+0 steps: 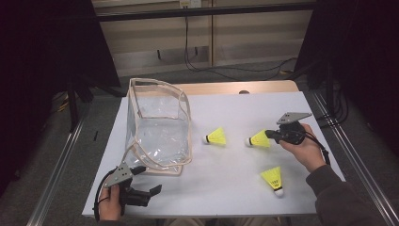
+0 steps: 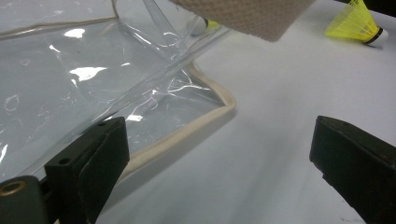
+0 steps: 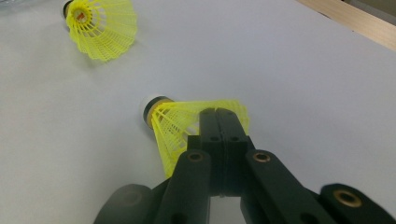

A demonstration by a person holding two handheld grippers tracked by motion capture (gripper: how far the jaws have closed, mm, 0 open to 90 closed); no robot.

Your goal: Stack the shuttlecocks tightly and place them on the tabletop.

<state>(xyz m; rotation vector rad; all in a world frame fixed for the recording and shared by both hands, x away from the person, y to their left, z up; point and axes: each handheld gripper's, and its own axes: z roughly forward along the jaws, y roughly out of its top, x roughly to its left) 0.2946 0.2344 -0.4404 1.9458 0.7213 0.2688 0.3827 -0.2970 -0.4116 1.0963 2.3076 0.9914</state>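
Right hand-held gripper [image 3: 223, 114]: jaws together, pinching the skirt of a yellow birdie [image 3: 187, 123] on the desk [image 1: 235, 183].
Left hand-held gripper [image 1: 146, 181]: jaws apart, at 6 o'clock of the clear bag [image 2: 93, 79].
High view: spare birdie [image 1: 274, 179] at 5 o'clock.

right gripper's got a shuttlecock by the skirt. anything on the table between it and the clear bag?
One thing: a second shuttlecock lies on the table between the held shuttlecock and the clear bag, about midway, on a straight level line. The right gripper is shut on the held one's skirt. Going over looks open; the bag's top is open.
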